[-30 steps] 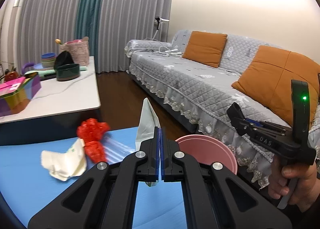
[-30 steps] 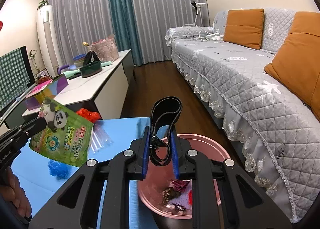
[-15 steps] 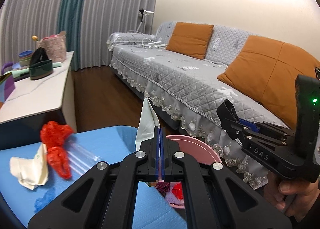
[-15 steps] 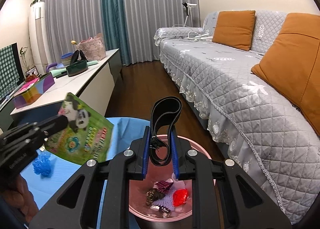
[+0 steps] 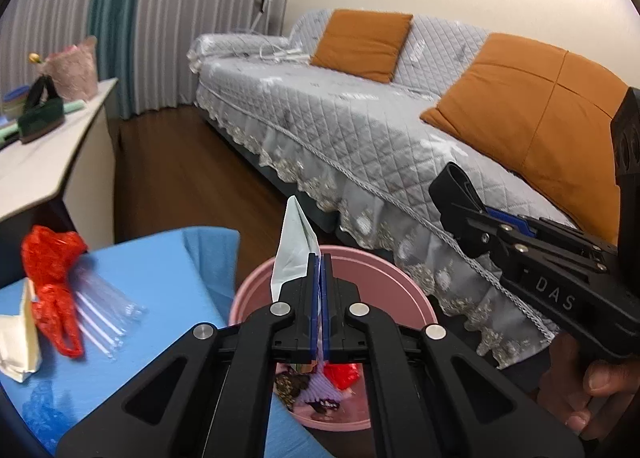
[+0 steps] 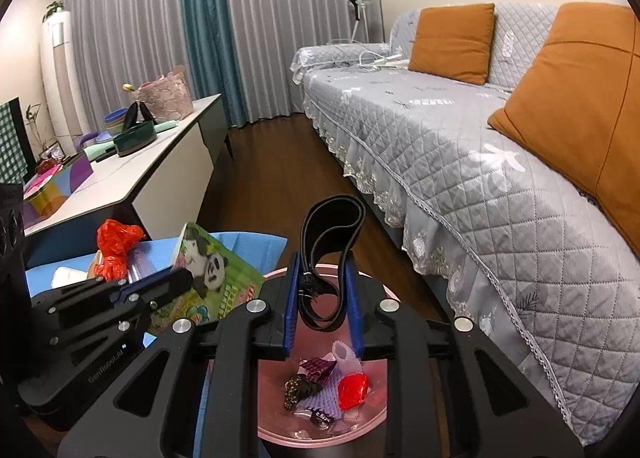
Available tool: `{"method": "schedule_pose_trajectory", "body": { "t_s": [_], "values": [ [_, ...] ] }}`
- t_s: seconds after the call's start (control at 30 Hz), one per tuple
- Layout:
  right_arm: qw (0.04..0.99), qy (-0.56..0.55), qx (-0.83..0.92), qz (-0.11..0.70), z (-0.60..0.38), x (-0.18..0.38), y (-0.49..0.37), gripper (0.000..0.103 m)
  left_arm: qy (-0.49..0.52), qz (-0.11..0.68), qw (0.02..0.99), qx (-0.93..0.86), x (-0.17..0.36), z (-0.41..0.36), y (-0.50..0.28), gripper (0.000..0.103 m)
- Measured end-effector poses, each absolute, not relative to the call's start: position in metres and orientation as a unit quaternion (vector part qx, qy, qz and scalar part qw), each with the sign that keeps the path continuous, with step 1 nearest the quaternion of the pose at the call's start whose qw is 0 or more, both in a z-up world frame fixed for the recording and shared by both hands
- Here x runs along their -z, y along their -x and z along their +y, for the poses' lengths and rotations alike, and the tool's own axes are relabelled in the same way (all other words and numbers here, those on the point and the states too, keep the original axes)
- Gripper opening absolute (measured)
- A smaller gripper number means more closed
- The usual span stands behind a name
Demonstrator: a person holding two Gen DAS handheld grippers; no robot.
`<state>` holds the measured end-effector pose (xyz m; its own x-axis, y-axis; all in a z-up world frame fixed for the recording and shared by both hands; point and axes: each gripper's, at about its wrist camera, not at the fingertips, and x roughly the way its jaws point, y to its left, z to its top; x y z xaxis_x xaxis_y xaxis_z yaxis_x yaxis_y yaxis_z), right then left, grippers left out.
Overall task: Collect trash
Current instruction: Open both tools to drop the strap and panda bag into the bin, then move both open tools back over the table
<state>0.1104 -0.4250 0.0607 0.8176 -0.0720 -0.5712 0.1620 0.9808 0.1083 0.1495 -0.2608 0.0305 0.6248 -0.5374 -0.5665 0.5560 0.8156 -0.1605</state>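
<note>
Sofa-side blue table (image 5: 168, 282); left fingers (image 5: 319, 278) clamped on panda packet (image 6: 212, 274), right fingers (image 6: 322, 290) opening around black strap (image 6: 332, 218).

Green panda snack bag (image 6: 208, 278), flat and foil-backed, pinched upright above the rim of the pink bin (image 6: 376, 422), edge-on and pale in the left wrist view (image 5: 294, 254). Black looped band (image 6: 332, 250) stood between opening blue pads, right over the bin. Inside the bin: red wrapper (image 6: 352, 392), purple foam net (image 6: 320, 398), dark wrappers (image 6: 298, 390). Left lying on the blue cloth (image 5: 160, 290): crumpled red plastic (image 5: 50, 270), clear straws (image 5: 104, 310), cream paper bag (image 5: 16, 342).
</note>
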Motion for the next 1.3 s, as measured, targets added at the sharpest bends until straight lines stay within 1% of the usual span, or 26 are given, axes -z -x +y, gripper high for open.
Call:
{"method": "schedule_pose_trajectory", "body": {
  "t_s": [0.03, 0.07, 0.13, 0.27, 0.5, 0.57, 0.67, 0.9, 1.1, 1.2, 1.27, 1.3],
  "values": [
    [0.949, -0.077, 0.067, 0.298, -0.426, -0.059, -0.111, 0.037, -0.016, 0.313, 0.900, 0.302, -0.029, -0.260, -0.150, 0.007],
    [0.949, -0.080, 0.069, 0.299, -0.428, -0.059, -0.111, 0.045, -0.017, 0.315, 0.900, 0.299, -0.028, -0.259, -0.150, 0.021],
    [0.948, -0.084, 0.072, 0.299, -0.429, -0.058, -0.112, 0.049, -0.012, 0.312, 0.905, 0.290, -0.029, -0.253, -0.148, 0.038],
    [0.949, -0.081, 0.073, 0.297, -0.425, -0.060, -0.111, 0.051, -0.003, 0.312, 0.909, 0.277, -0.033, -0.236, -0.145, 0.038],
    [0.951, -0.076, 0.063, 0.292, -0.410, -0.065, -0.110, 0.052, -0.002, 0.305, 0.917, 0.255, -0.046, -0.198, -0.131, 0.038],
    [0.952, -0.073, 0.058, 0.291, -0.404, -0.067, -0.109, 0.052, -0.006, 0.302, 0.920, 0.250, -0.052, -0.186, -0.128, 0.040],
    [0.953, -0.070, 0.046, 0.290, -0.390, -0.069, -0.109, 0.052, -0.022, 0.293, 0.926, 0.236, -0.064, -0.156, -0.122, 0.040],
    [0.961, -0.047, 0.012, 0.272, -0.349, -0.079, -0.105, 0.052, -0.014, 0.280, 0.941, 0.191, -0.091, -0.078, -0.117, 0.040],
    [0.962, -0.034, -0.025, 0.271, -0.312, -0.078, -0.106, 0.051, 0.013, 0.275, 0.951, 0.138, -0.089, -0.019, -0.114, 0.040],
    [0.958, -0.039, -0.048, 0.280, -0.296, -0.076, -0.108, 0.045, 0.027, 0.279, 0.953, 0.113, -0.082, 0.004, -0.117, 0.040],
    [0.955, -0.045, -0.068, 0.284, -0.284, -0.074, -0.109, 0.038, 0.033, 0.280, 0.955, 0.096, -0.079, 0.017, -0.117, 0.040],
    [0.953, -0.050, -0.081, 0.287, -0.277, -0.072, -0.111, 0.037, 0.040, 0.281, 0.955, 0.086, -0.077, 0.026, -0.117, 0.040]
  ]
}}
